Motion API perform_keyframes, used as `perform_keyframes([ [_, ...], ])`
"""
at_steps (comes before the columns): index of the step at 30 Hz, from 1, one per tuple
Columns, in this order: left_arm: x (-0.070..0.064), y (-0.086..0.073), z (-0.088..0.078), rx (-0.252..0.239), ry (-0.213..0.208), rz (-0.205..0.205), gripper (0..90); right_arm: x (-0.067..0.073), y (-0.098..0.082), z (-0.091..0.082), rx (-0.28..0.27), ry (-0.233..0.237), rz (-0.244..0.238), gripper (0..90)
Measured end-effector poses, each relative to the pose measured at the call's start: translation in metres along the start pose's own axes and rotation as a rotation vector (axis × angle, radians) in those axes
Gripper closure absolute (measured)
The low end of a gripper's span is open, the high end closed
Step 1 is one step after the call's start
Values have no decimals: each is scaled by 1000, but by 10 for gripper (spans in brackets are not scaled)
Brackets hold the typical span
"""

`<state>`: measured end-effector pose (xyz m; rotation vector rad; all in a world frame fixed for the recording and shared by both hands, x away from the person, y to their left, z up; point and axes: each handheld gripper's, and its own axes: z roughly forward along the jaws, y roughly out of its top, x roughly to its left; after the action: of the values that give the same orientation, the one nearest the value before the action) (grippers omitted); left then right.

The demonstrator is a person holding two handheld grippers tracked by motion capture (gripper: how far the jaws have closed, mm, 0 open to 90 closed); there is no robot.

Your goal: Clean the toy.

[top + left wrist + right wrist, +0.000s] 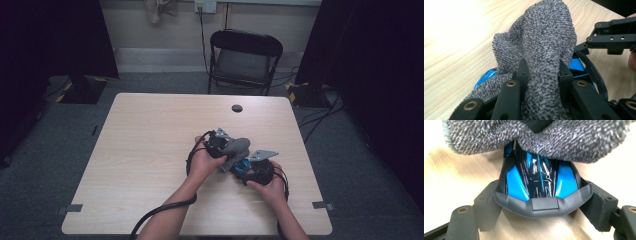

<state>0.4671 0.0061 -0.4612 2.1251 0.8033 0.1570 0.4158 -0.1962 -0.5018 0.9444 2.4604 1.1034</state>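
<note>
Pale wood-grain surface (150, 165) carrying everything, work near its front right. Grey looped terry cloth (544, 37) pinched tight between the left gripper (543, 72) jaws, draped over the toy. Glossy blue-and-black toy car body (540, 180) clamped across its width by the right gripper (541, 205) jaws. Best done wiping in short strokes along the shell, keeping the clamp steady and the cloth bunched, not snagging.

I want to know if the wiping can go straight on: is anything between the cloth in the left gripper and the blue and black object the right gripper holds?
Nothing visible does. The grey cloth, clamped in the left gripper, already drapes over the blue and black object, which the right gripper grips by its end.
</note>
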Motion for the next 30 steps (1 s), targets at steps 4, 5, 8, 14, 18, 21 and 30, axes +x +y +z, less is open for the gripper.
perform_keyframes([
  [4, 4, -1, -1, -5, 11, -10, 709, 0, 0, 0, 1, 1, 0, 244],
  [5, 8, -2, -1, -14, 15, -27, 709, 0, 0, 0, 1, 1, 0, 244],
  [8, 13, -3, -2, -16, 31, -33, 709, 0, 0, 0, 1, 1, 0, 244],
  [14, 27, -10, -3, -28, 41, -65, 709, 0, 0, 0, 1, 1, 1, 244],
  [18, 34, -13, -5, -30, 58, -70, 710, 0, 0, 0, 1, 1, 0, 244],
  [21, 37, -15, -6, -32, 61, -82, 709, 0, 0, 0, 1, 1, 0, 244],
  [30, 45, -17, -6, -29, 62, -106, 710, 0, 0, 0, 1, 1, 1, 244],
])
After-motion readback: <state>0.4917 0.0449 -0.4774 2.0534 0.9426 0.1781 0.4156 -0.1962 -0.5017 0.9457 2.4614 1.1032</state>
